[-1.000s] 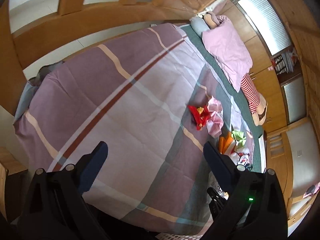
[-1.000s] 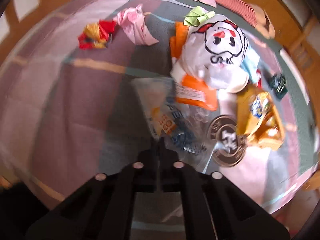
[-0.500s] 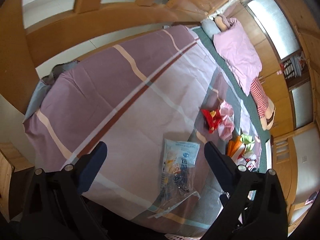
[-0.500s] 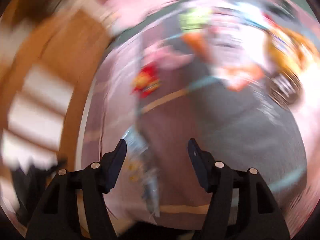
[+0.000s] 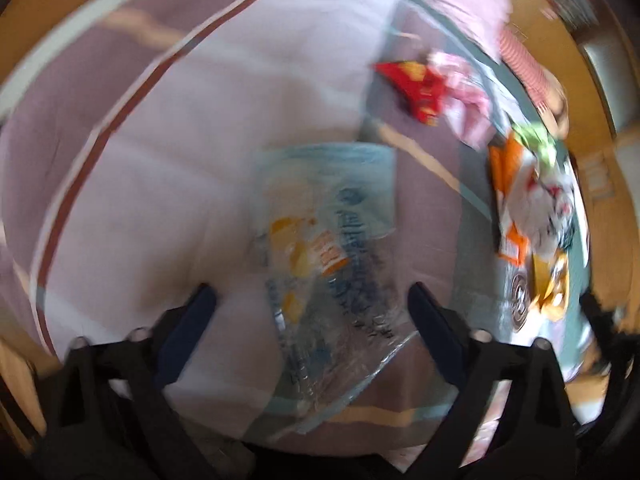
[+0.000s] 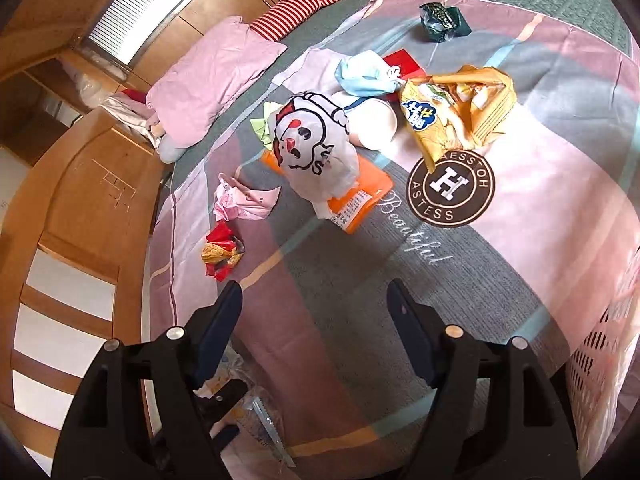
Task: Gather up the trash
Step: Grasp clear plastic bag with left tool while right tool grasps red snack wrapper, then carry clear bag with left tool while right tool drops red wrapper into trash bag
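Clear plastic, printed in blue and orange, forms the flat wrapper (image 5: 332,252) lying on the bed (image 5: 140,168) between the spread fingers of the left gripper (image 5: 312,304), which holds nothing. Lower the gripper until one finger slides under a raised edge, then close; a flat film probably slips from a top-down pinch. The right gripper (image 6: 314,304) is also spread and empty, above the bedspread, near the red wrapper (image 6: 222,252) and white bag (image 6: 316,148).

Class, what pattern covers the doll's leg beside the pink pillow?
Red and white stripes on the doll's leg, clearest in the right wrist view.
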